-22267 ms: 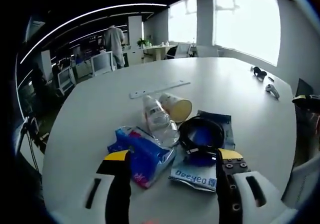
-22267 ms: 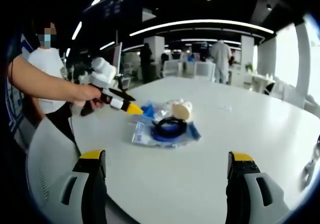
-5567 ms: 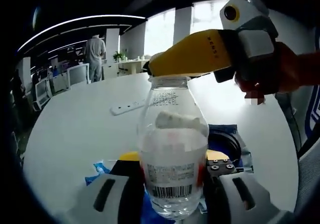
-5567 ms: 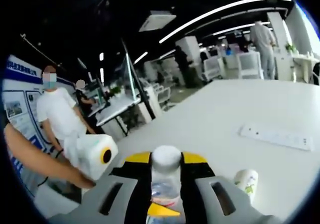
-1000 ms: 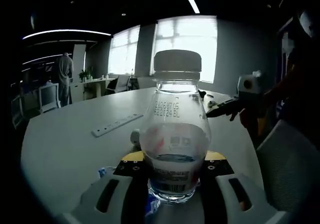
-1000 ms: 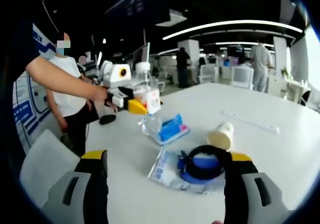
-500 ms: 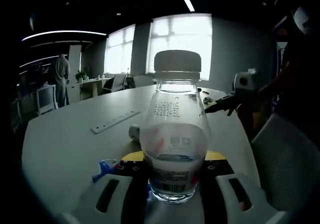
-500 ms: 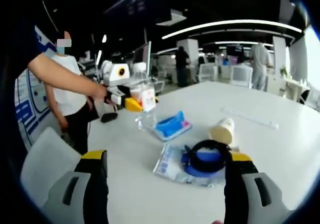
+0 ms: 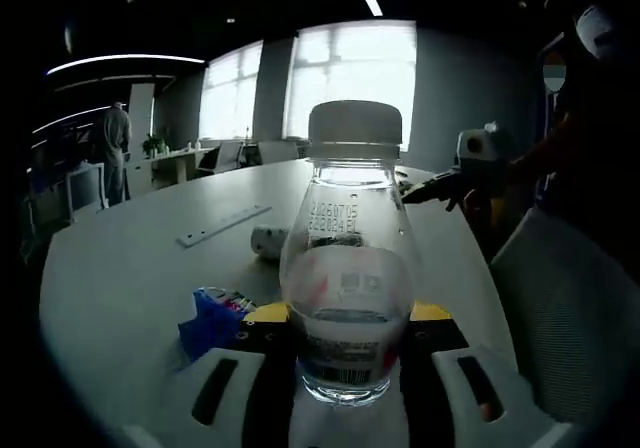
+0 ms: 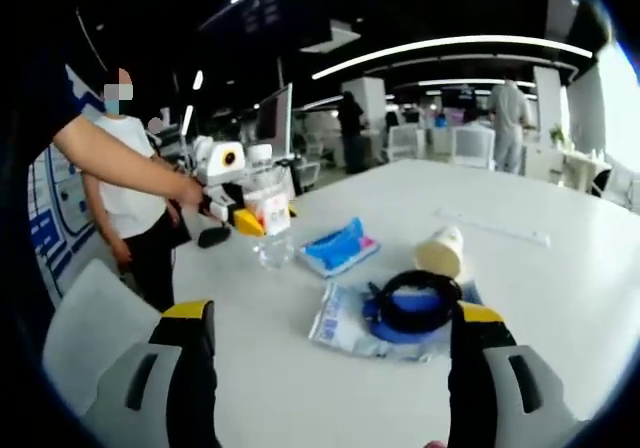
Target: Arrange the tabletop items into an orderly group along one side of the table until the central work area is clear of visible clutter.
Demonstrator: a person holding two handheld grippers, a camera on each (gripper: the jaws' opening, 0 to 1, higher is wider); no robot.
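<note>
A clear plastic bottle (image 9: 350, 268) with a white cap stands upright between the jaws of my left gripper (image 9: 348, 314), which is shut on it. In the right gripper view the same bottle (image 10: 268, 230) is near the table's left edge, its base at or just above the tabletop, held by the left gripper (image 10: 236, 216). My right gripper (image 10: 330, 318) is open and holds nothing. Ahead of it lie a blue tissue pack (image 10: 338, 246), a tipped paper cup (image 10: 440, 251) and a black coiled ring (image 10: 415, 300) on a blue-and-white pouch (image 10: 345, 328).
A white power strip (image 10: 495, 225) lies farther back on the white table (image 10: 300, 388). A person in a white top (image 10: 120, 183) stands by the left edge. Grey chairs (image 9: 570, 318) sit close to the table. The tissue pack (image 9: 215, 313) and cup (image 9: 270, 240) lie left of the bottle.
The left gripper has carried the bottle away from the pile toward the table's edge and lower. The right gripper stays open and has drawn back slightly.
</note>
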